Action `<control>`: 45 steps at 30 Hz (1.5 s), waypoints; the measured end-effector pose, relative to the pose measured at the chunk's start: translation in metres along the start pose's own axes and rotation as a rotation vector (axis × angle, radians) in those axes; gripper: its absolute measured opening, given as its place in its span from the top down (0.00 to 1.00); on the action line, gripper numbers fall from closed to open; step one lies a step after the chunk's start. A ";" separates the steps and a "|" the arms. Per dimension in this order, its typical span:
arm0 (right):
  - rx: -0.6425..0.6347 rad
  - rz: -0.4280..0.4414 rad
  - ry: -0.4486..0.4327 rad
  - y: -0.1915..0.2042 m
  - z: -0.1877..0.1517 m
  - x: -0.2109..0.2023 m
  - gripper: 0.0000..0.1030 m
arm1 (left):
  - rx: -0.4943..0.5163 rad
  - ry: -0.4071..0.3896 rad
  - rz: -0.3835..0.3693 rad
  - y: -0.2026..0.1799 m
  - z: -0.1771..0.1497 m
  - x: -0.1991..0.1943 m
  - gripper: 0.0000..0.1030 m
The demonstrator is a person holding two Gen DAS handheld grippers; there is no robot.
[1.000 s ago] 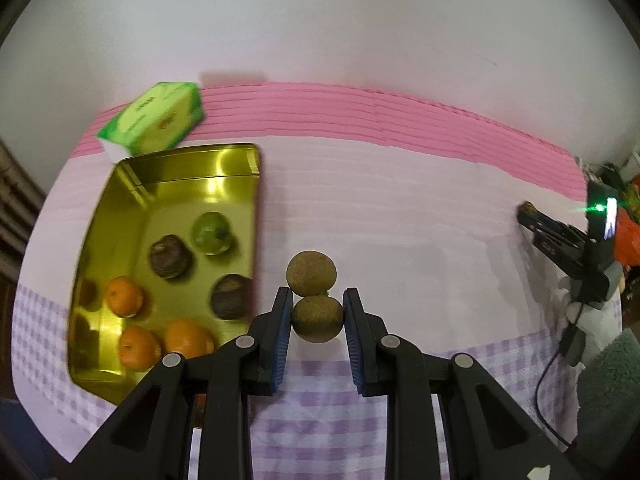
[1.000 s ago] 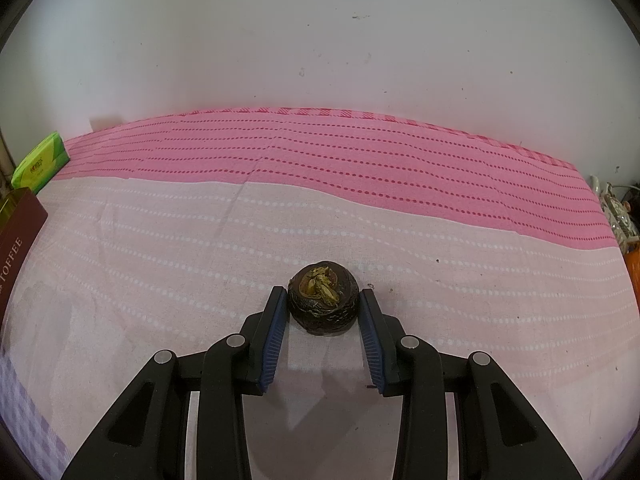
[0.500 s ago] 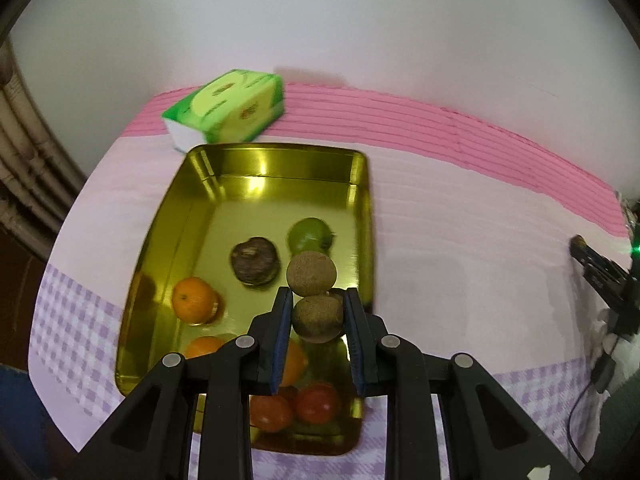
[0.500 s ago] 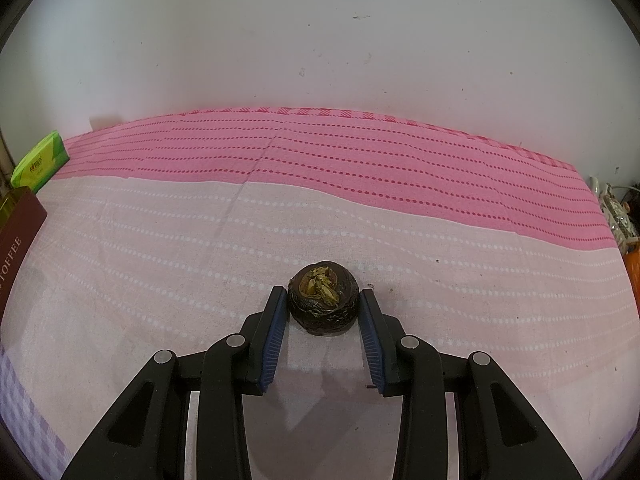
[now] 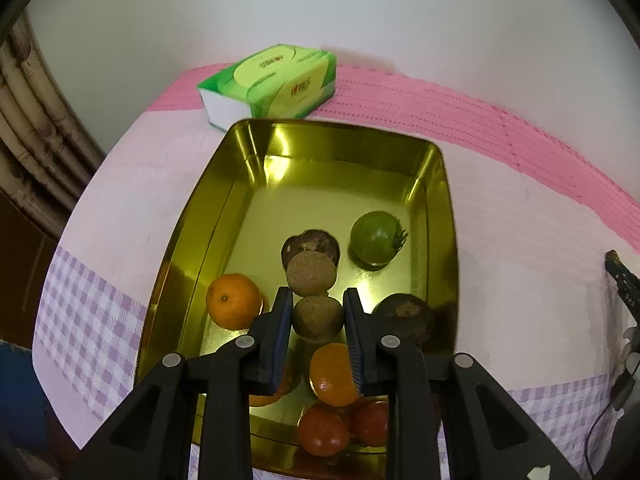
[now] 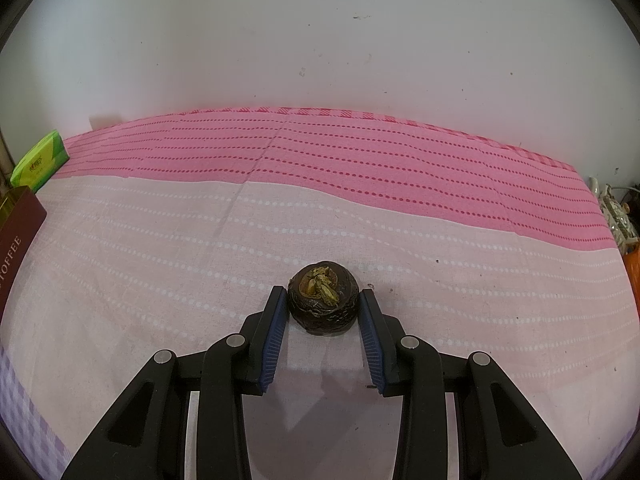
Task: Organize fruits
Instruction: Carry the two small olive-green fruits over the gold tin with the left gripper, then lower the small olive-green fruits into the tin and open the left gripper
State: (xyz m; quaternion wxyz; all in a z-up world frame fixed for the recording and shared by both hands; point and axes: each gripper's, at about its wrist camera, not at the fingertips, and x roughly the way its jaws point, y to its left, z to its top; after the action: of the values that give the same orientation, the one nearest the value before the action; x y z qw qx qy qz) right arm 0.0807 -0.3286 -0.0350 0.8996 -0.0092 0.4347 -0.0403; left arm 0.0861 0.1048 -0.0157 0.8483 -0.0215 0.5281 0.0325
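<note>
The left gripper (image 5: 317,318) pinches 2 rough brown round fruits (image 5: 316,300) above the glossy gold tray (image 5: 444,216). The right gripper (image 6: 323,312) brackets a wrinkled dark fruit (image 6: 323,304) on the pink woven cloth (image 6: 360,168); grip unclear.

3 oranges (image 5: 233,301), 2 red tomatoes (image 5: 322,432), 1 green tomato (image 5: 376,239), 2 brown pair-fruits (image 5: 311,278).

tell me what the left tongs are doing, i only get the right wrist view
Observer: The left tongs are shut on a brown round fruit, over a gold tray.
Operator: just one fruit
Observer: No, a second brown fruit sticks out in front of the held one, touching it.
Operator: anything in the tray
Observer: Yes: oranges, a green fruit, dark fruits and red ones.
</note>
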 end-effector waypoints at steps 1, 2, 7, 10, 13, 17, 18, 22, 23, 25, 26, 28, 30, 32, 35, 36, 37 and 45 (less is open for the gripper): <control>0.000 0.000 0.000 0.000 0.000 0.000 0.64 | -0.002 0.005 0.004 0.001 -0.001 0.002 0.78; 0.001 0.001 0.000 -0.001 0.000 0.000 0.63 | -0.003 0.010 0.007 0.002 -0.003 0.004 0.78; 0.001 0.000 0.000 -0.001 0.000 0.000 0.63 | -0.007 0.028 0.018 0.004 -0.006 0.012 0.78; 0.000 0.000 0.000 -0.001 0.000 0.000 0.63 | -0.010 0.037 0.024 0.004 -0.006 0.016 0.78; 0.001 0.000 0.000 -0.001 0.000 0.000 0.63 | -0.012 0.050 0.030 0.005 -0.006 0.020 0.78; 0.001 0.001 0.000 -0.001 0.000 0.000 0.63 | -0.008 0.059 0.033 0.005 -0.008 0.024 0.78; 0.000 -0.001 0.000 -0.001 0.000 0.000 0.63 | -0.009 0.059 0.035 0.006 -0.008 0.024 0.78; 0.001 0.000 0.000 -0.001 0.000 0.000 0.63 | -0.011 0.067 0.040 0.008 -0.007 0.026 0.78; 0.001 0.000 0.000 -0.001 0.000 0.000 0.63 | -0.010 0.069 0.042 0.009 -0.007 0.027 0.78; 0.000 -0.001 0.000 -0.001 0.000 0.000 0.63 | -0.009 0.074 0.045 0.010 -0.007 0.029 0.78; 0.001 0.000 0.000 -0.001 0.000 0.000 0.63 | -0.010 0.076 0.045 0.010 -0.007 0.030 0.78; 0.001 -0.001 0.000 -0.001 0.000 0.000 0.63 | -0.014 0.078 0.047 0.010 -0.007 0.031 0.78; 0.001 0.001 0.000 -0.002 0.000 0.000 0.63 | -0.011 0.077 0.048 0.010 -0.005 0.033 0.78; 0.001 0.000 0.000 -0.001 0.000 -0.001 0.63 | -0.008 0.078 0.053 0.009 -0.005 0.033 0.77; 0.001 0.000 0.000 -0.001 0.000 0.000 0.63 | -0.008 0.083 0.053 0.008 -0.004 0.034 0.76; 0.001 -0.001 0.000 -0.001 0.000 0.000 0.63 | -0.008 0.084 0.053 0.009 -0.004 0.033 0.75; 0.001 0.000 0.000 -0.001 0.000 0.000 0.63 | -0.007 0.083 0.052 0.009 -0.004 0.033 0.72; 0.006 0.006 0.000 -0.002 0.000 0.000 0.63 | 0.011 0.055 0.070 0.006 -0.007 0.019 0.66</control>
State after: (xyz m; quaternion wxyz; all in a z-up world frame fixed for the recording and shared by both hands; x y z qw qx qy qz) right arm 0.0807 -0.3311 -0.0348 0.8997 -0.0050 0.4347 -0.0389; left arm 0.0881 0.1110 -0.0361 0.8319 0.0008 0.5518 0.0584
